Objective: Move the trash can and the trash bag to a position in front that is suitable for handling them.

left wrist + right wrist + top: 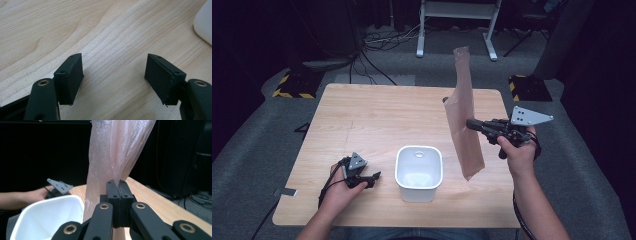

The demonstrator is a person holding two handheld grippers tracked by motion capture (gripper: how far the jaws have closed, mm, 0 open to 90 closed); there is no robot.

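— Two grippers, one wooden tabletop: how is it laid out?
— Most of the tabletop is bare, the whole far half and the left side. A white plastic bin stands near the near edge, about midway, mouth up.
— And the tall pink thing?
— A thin pink plastic bag, held upright over the right side of the tabletop, just right of the bin. The right gripper has its jaws pinched tight on a fold partway up, so the bag's lower end hangs free and its top stands above; probably held clear for lowering into the bin.
— Room for that?
— Seemingly yes: the bin's mouth is unobstructed.
— The other hand?
— The left gripper rests low near the near-left corner, jaws spread wide with nothing between, just left of the bin, likely waiting to help.
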